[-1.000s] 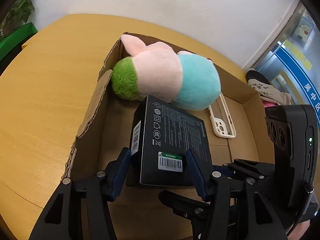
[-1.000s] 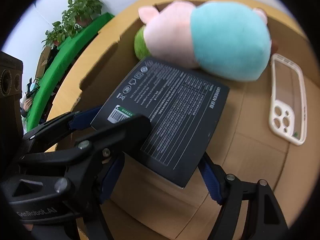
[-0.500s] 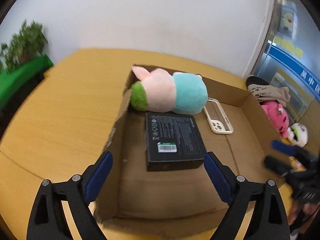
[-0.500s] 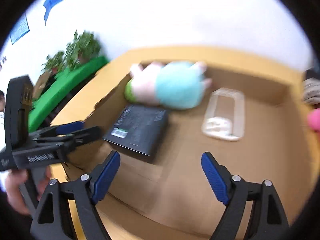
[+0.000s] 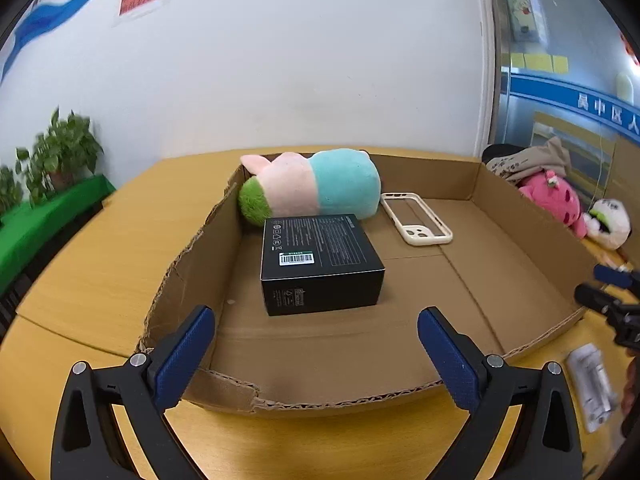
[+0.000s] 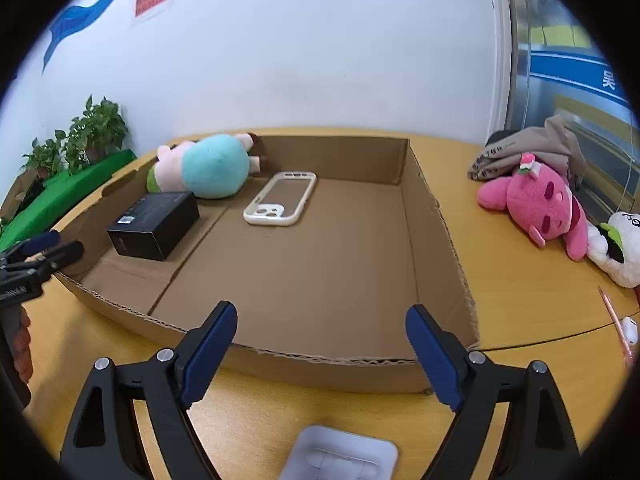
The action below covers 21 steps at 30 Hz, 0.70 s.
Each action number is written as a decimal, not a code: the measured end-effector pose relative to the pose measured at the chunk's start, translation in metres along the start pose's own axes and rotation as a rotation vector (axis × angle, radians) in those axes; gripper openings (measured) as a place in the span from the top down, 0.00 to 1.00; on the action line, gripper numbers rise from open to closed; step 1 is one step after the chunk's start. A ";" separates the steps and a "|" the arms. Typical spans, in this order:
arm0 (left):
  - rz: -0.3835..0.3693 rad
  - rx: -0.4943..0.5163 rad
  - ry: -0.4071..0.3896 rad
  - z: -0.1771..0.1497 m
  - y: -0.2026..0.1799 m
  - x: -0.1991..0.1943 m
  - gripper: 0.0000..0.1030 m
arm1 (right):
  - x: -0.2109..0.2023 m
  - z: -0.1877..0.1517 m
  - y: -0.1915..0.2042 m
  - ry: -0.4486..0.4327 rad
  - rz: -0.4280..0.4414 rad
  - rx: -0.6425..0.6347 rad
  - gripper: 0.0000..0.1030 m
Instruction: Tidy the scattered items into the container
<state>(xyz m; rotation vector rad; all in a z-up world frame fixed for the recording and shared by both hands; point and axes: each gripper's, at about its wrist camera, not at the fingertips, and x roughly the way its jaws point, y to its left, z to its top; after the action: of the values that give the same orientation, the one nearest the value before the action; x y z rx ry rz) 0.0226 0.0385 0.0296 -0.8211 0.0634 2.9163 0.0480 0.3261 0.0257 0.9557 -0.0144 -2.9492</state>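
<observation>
A shallow cardboard box (image 5: pixel 532 224) (image 6: pixel 420 216) lies on the wooden table. Inside it are a black box (image 5: pixel 320 260) (image 6: pixel 154 224), a pink, blue and green plush (image 5: pixel 312 186) (image 6: pixel 204 166) and a cream phone case (image 5: pixel 416 224) (image 6: pixel 280 198). My left gripper (image 5: pixel 316 354) is open and empty, held before the box's near wall. My right gripper (image 6: pixel 320 354) is open and empty, at the box's near edge. A white packet (image 6: pixel 340 456) (image 5: pixel 592 384) lies on the table just under the right gripper.
A pink plush (image 6: pixel 536 200) (image 5: pixel 554 200), a white plush (image 6: pixel 618 248) (image 5: pixel 610 222) and a grey garment (image 6: pixel 528 152) lie on the table right of the box. A pink pen and a small white item (image 6: pixel 626 328) lie at the far right. Potted plants (image 6: pixel 84 136) stand on a green ledge left.
Both grippers let go of the black box, which stays in the cardboard box, and drew back out of it, up and toward the near edge. Both are open.
</observation>
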 end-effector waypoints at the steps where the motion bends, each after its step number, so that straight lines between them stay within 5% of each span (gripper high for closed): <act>1: 0.013 0.018 -0.008 -0.002 -0.003 0.000 0.00 | 0.000 -0.002 0.001 -0.021 -0.005 0.001 0.15; 9: -0.066 -0.046 -0.034 -0.011 0.007 0.006 0.00 | -0.001 -0.009 0.001 -0.066 -0.016 -0.003 0.14; 21: -0.064 -0.051 -0.030 -0.014 0.005 0.006 0.00 | -0.005 -0.018 0.007 -0.129 -0.065 0.007 0.14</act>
<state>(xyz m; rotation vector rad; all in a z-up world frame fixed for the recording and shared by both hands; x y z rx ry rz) 0.0236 0.0327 0.0147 -0.7721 -0.0399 2.8797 0.0634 0.3190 0.0143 0.7791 0.0022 -3.0679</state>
